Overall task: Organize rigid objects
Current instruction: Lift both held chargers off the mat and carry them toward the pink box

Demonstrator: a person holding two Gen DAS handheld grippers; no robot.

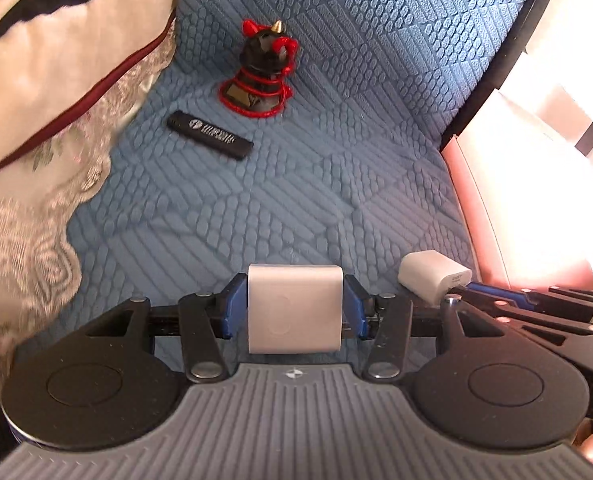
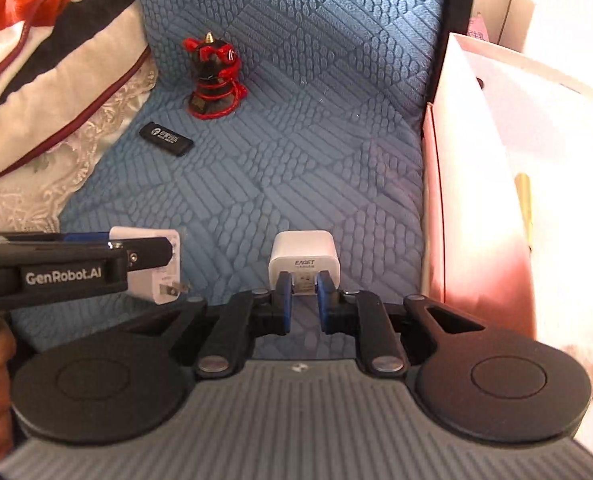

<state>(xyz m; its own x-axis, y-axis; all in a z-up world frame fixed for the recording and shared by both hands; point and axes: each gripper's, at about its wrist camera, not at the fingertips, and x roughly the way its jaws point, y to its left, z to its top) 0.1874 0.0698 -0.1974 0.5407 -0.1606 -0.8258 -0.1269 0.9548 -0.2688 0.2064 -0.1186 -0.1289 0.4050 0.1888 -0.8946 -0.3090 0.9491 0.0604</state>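
while the left gripper (image 1: 295, 306) fingers clamp a smooth boxy charger (image 1: 295, 308), the right gripper (image 2: 302, 300) fingers pinch a glossy rounded one (image 2: 302, 258)

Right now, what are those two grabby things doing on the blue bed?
A person holds a gripper in each hand. The left gripper has its fingers shut on a silver plug block. The right gripper pinches a small white charger. A black lighter and a black toy with red cord lie on the blue cover. A pink box stands at the right.

white charger (image 1: 295, 308) | small EAGET charger (image 2: 302, 261) | black stick (image 1: 209, 135) | figurine (image 1: 261, 70)
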